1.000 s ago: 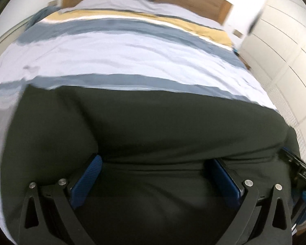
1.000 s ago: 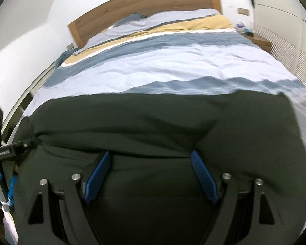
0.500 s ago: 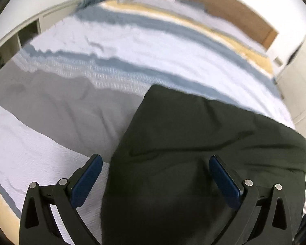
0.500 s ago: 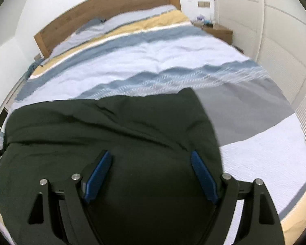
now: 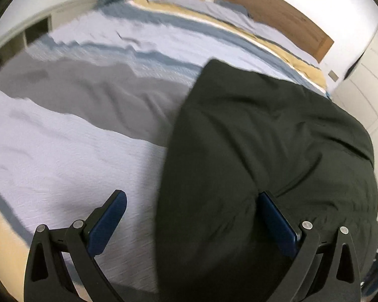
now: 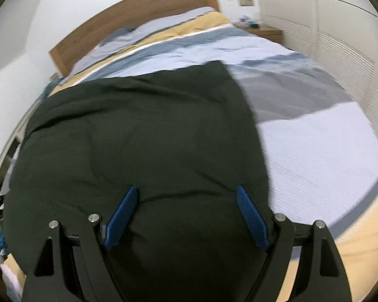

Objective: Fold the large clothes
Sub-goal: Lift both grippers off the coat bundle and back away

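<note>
Left jaws: the left gripper has its blue pads spread wide, one pad over the pale duvet, the other against the garment's edge; nothing is pinched between them.
Right jaws: the right gripper is also spread wide, both blue pads sitting on or just above the dark cloth; whether they touch it I cannot tell.
Garment: a large, dark green-black garment lies on the near part of the bed, in a broad, roughly rectangular folded shape with soft creases across its top. In the left wrist view it fills the right half, its left edge running from near the jaws to a far corner. In the right wrist view the garment fills the left and middle, its right edge running far from beside the right pad.
Bed: the duvet is striped, white near the jaws, then grey, then white and blue bands, and a yellow band at the far end. It shows to the left of the garment in the left view and to the right in the right view.
Headboard: a wooden headboard stands at the far end of the bed, against a white wall.
Far right: a wooden nightstand stands beside the bed with small things on it, too blurred to name; white wardrobe doors run along the right.
</note>
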A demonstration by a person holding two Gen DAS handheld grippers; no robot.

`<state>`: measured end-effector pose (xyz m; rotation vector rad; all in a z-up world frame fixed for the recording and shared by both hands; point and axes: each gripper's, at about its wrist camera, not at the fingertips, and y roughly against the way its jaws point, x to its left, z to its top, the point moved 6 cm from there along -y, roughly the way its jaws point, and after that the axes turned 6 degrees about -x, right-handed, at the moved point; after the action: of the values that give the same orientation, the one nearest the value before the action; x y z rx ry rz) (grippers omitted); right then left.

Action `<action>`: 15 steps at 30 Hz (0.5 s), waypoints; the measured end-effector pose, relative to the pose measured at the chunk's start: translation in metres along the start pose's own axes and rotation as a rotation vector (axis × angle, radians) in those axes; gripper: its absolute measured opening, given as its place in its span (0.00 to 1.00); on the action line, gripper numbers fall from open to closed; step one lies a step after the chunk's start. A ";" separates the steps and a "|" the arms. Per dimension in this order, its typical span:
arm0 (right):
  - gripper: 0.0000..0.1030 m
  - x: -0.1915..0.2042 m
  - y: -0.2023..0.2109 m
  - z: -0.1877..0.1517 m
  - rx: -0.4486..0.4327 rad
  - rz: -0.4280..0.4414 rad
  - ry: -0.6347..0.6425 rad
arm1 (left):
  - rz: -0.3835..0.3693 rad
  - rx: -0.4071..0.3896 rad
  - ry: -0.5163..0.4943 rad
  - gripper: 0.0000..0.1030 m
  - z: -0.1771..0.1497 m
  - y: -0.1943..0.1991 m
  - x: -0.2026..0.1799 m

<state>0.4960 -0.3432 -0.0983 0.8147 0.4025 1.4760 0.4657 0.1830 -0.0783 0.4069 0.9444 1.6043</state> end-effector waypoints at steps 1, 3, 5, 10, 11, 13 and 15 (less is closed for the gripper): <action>0.78 -0.004 0.004 -0.001 0.002 -0.015 -0.005 | 0.018 -0.025 -0.013 0.99 -0.003 0.009 -0.001; 0.78 -0.013 0.013 -0.005 0.006 -0.035 -0.029 | 0.023 -0.075 -0.053 0.99 -0.013 0.031 -0.013; 0.78 -0.016 0.022 -0.008 0.005 -0.041 -0.044 | 0.036 -0.106 -0.087 0.99 -0.021 0.045 -0.019; 0.79 -0.019 0.054 -0.022 -0.004 -0.013 -0.076 | 0.042 -0.163 -0.158 0.99 -0.048 0.086 -0.032; 0.79 -0.019 0.060 -0.025 -0.004 -0.009 -0.078 | 0.037 -0.165 -0.164 0.99 -0.053 0.093 -0.033; 0.79 -0.020 0.071 -0.030 -0.005 -0.001 -0.073 | 0.036 -0.179 -0.180 0.99 -0.063 0.105 -0.033; 0.79 -0.019 0.084 -0.036 -0.004 0.005 -0.060 | 0.036 -0.189 -0.200 0.99 -0.071 0.119 -0.036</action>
<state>0.4092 -0.3612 -0.0694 0.8547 0.3525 1.4534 0.3473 0.1238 -0.0240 0.4454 0.6320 1.6350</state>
